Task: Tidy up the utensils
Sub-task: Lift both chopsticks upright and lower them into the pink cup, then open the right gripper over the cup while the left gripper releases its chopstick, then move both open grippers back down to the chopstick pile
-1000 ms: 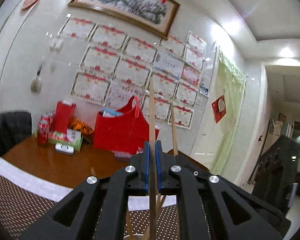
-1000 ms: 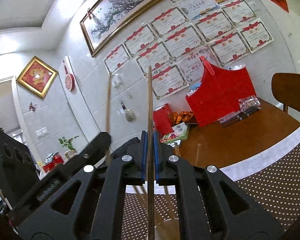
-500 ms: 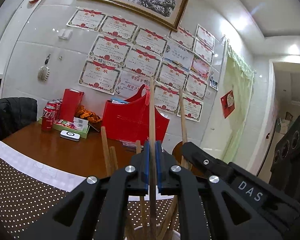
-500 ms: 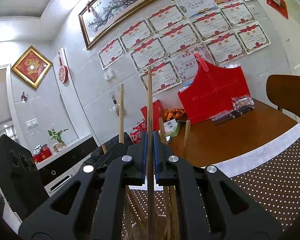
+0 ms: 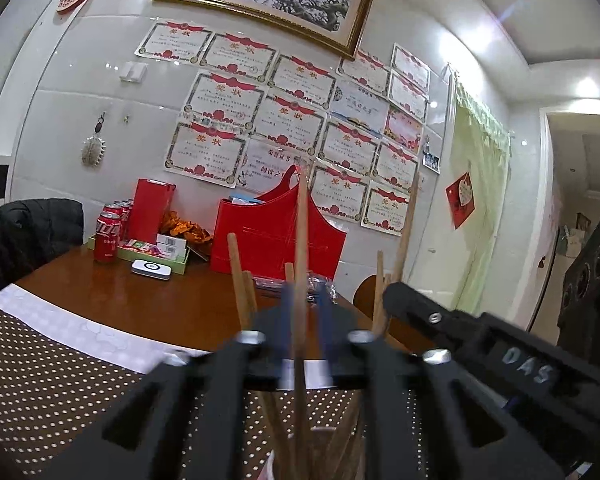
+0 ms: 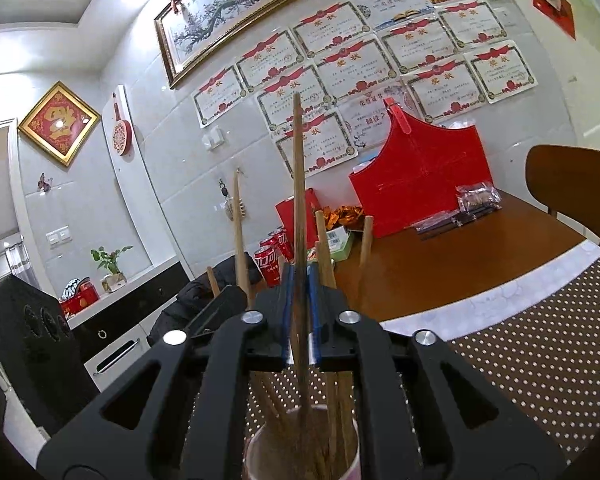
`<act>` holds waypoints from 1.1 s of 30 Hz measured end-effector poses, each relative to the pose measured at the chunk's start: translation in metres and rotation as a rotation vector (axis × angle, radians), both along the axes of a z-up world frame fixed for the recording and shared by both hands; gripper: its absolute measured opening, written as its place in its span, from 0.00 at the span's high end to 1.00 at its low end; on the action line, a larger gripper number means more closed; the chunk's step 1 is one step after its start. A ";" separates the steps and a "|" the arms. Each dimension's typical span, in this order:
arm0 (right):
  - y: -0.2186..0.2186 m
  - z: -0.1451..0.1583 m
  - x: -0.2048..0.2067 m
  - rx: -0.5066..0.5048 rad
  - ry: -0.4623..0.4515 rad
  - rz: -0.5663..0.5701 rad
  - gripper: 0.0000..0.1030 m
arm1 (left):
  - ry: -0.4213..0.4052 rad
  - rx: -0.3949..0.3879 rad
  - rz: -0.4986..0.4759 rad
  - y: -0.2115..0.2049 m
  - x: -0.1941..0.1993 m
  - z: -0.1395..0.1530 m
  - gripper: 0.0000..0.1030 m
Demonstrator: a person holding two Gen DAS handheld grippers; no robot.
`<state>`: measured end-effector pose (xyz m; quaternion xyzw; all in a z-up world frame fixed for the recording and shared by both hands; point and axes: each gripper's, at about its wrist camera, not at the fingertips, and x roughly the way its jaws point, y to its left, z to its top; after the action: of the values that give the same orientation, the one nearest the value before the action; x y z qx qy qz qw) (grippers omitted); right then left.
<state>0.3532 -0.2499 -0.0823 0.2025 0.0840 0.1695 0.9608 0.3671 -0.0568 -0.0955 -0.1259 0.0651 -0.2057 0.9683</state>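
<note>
Chopsticks in a cup on the table

The chopsticks (image 6: 298, 208) stand in the cup (image 6: 260, 452) on the mat (image 6: 540, 360); behind, cans (image 5: 107, 238) left of the basket (image 5: 276, 240).

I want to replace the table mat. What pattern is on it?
The table mat is dark brown with a regular grid of small white dots, clearest in the right wrist view.

A brown wooden table (image 6: 452, 264) carries a dotted mat (image 6: 540, 356), red cola cans (image 5: 107, 238), a red bag (image 6: 424, 184) and a cup (image 6: 256, 452).
</note>
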 end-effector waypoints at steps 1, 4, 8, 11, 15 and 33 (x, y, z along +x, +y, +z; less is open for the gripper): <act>-0.003 0.001 -0.005 0.008 -0.004 -0.008 0.21 | -0.002 -0.005 0.004 0.002 -0.003 0.001 0.58; -0.012 0.008 -0.026 0.021 -0.036 -0.063 0.08 | -0.006 -0.007 0.013 0.011 -0.014 0.010 0.43; -0.023 0.020 -0.050 0.019 -0.031 -0.092 0.06 | -0.021 0.002 0.042 0.021 -0.038 0.024 0.26; -0.031 0.027 -0.066 0.001 -0.004 -0.122 0.06 | -0.025 0.041 0.051 0.024 -0.059 0.036 0.21; -0.043 0.028 -0.086 0.008 0.071 -0.148 0.06 | 0.013 0.096 0.073 0.028 -0.088 0.045 0.19; -0.044 0.029 -0.177 -0.129 0.222 -0.092 0.06 | 0.319 0.325 0.140 0.036 -0.181 0.021 0.19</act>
<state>0.1758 -0.2942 -0.0537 0.1616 0.1913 0.0963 0.9634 0.1866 -0.0211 -0.0746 -0.0035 0.2407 -0.1022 0.9652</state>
